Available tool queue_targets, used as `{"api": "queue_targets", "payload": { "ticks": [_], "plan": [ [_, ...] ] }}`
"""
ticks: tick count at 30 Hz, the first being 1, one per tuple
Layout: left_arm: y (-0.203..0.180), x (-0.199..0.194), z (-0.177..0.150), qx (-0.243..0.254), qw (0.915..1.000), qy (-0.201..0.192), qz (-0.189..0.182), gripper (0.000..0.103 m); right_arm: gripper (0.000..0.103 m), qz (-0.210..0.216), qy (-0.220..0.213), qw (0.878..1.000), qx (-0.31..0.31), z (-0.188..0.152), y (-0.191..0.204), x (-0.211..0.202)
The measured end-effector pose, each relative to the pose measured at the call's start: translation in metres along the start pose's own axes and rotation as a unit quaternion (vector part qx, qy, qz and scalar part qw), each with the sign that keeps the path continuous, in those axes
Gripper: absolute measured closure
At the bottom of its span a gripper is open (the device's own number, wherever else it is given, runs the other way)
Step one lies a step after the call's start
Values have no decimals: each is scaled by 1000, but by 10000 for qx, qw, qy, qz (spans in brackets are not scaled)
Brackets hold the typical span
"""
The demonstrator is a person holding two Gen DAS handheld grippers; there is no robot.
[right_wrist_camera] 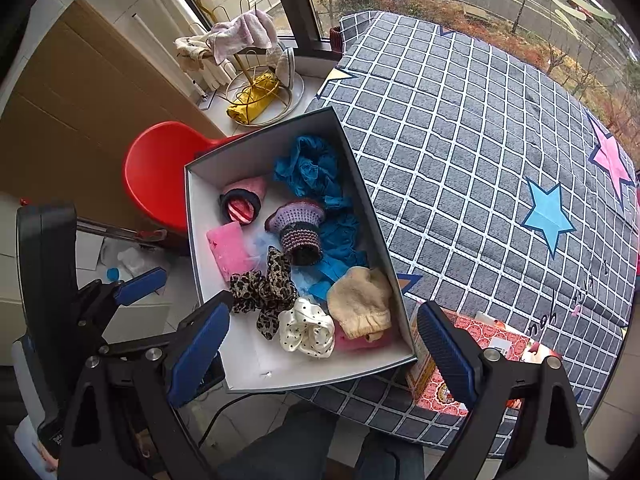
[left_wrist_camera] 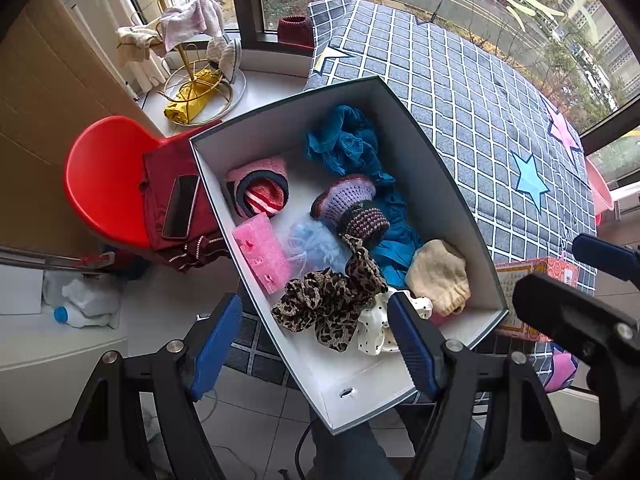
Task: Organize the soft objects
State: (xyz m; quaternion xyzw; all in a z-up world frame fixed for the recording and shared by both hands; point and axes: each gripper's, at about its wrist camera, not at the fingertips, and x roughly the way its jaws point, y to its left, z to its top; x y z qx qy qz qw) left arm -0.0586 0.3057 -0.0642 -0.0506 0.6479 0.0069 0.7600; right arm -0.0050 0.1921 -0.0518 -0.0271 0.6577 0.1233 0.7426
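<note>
Just ahead of both wide-open, empty grippers, left gripper (left_wrist_camera: 316, 344) and right gripper (right_wrist_camera: 324, 356), soft items are sitting gathered inside an open box (right_wrist_camera: 192, 208), seemingly for sorting.

A black smartphone (left_wrist_camera: 181, 207) is lying on folded dark red cloth (left_wrist_camera: 176, 192) on a red plastic chair (left_wrist_camera: 100, 184) at left. Farther off, a gold wire stand (left_wrist_camera: 192, 72) is holding towels over a yellow bundle (left_wrist_camera: 188, 104) on the windowsill.

Home bedroom: quilted star bedspread (right_wrist_camera: 480, 152), red chair (left_wrist_camera: 104, 184), window (street outside).
</note>
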Motion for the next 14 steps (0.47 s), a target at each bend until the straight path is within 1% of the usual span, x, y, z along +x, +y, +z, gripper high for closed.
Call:
{"api": "queue_targets", "payload": {
  "ticks": [9,13,14],
  "plan": [
    [5,-1,1,-21,10000,-16,-48,25,7,-69,-11,10000,35,-1,1,1],
    [11,-3,0,-90,9995,-115,-263,25,7,-70,16,10000,25,0,4,4],
    [12,-4,0,-109,9995,-131,-267,25,7,-75,38,10000,18,0,5,5]
  ]
}}
